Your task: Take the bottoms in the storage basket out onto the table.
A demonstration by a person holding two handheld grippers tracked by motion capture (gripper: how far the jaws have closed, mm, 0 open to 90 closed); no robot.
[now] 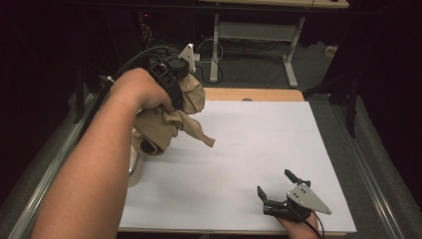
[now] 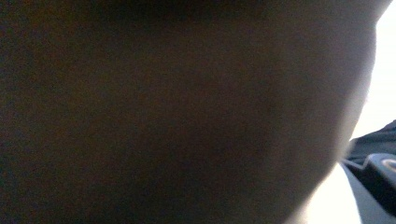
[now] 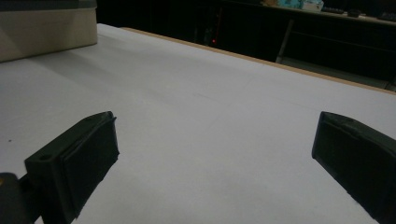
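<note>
High view: at the left the person's left forearm (image 1: 94,159) reaches up from the bottom edge, and the left gripper (image 1: 171,74) is raised above the far left corner of the desk (image 1: 259,149). A crumpled tan cloth (image 1: 186,112) is bunched against that gripper and hangs below it, one pointed end dangling over the white desk surface. Whether its jaws are clamped on the cloth I cannot tell, since the fabric hides them. Under the cloth, at the desk's left edge, sits a pale rounded container (image 1: 135,164), partly covered. In the left gripper view a dark, blurred surface lies close against the lens, with a bright strip of desk at the right edge. To the right, near the front edge of the desk, the right gripper (image 1: 276,189) rests low with its grey three-cornered plate (image 1: 308,197) on top. In the right gripper view its two black jaws stand wide apart with nothing between them, bare white desk beyond.
</note>
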